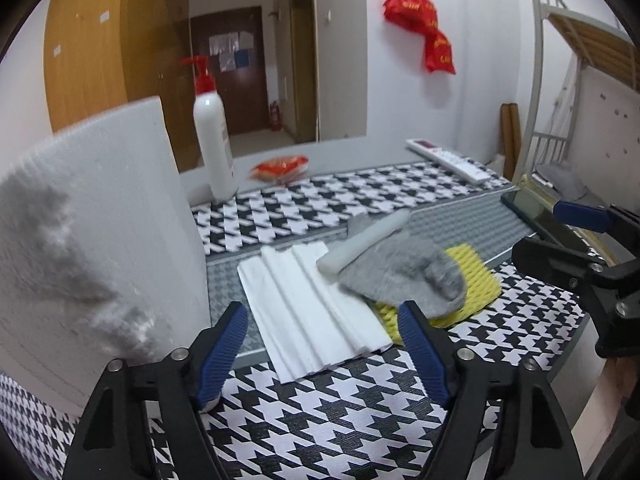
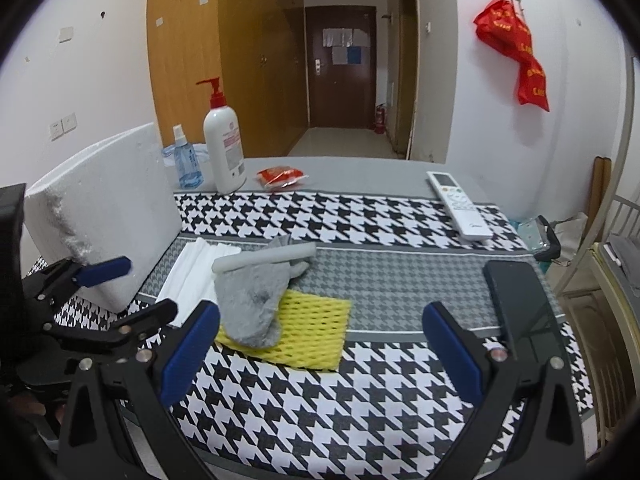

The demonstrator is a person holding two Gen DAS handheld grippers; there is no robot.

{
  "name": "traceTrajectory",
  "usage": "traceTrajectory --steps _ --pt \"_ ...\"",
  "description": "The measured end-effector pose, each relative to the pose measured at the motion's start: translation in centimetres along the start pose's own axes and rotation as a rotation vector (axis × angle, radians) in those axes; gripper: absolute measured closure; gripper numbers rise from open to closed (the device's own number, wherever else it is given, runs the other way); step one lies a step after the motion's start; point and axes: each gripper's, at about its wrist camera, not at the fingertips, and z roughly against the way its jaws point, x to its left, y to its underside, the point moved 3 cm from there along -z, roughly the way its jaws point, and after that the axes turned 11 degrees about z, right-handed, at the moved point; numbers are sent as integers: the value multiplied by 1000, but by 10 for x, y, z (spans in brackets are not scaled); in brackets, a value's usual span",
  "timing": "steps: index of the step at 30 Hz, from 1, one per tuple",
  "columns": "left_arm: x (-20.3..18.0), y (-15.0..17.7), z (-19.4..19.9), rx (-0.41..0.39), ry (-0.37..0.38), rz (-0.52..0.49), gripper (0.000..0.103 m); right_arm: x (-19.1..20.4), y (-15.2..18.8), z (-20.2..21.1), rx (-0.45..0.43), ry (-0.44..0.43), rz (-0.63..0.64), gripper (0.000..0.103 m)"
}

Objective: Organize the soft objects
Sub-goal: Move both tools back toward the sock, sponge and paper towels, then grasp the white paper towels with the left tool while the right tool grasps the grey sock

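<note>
Houndstooth bench [image 1: 340,420] through the left wrist: my left gripper [image 1: 322,354] is spread and holds nothing just short of the folded white cloth [image 1: 312,304], with grey sock [image 1: 404,276], foam tube [image 1: 362,242] and yellow foam net [image 1: 476,280] heaped beside it, nothing sorted yet by my reckoning. Right wrist: my right gripper [image 2: 320,352] is spread and empty near the same limp, overlapping heap, the sock [image 2: 250,300] draped across the net [image 2: 312,328].

My right gripper [image 2: 320,344] hung open above the houndstooth cloth [image 2: 320,408]; ahead, a grey sock [image 2: 250,300] lay across the yellow foam net [image 2: 310,328].
</note>
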Motion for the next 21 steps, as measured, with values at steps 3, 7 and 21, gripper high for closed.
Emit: traceTrajectory --steps 3,7,21 --pt "2 1 -4 10 -9 14 26 4 0 -5 4 -29 5 1" --pt "2 3 -9 25 -25 26 30 8 -2 -9 5 -62 14 1" --pt "2 5 -26 90 -60 36 37 7 -1 -24 37 -102 17 1"
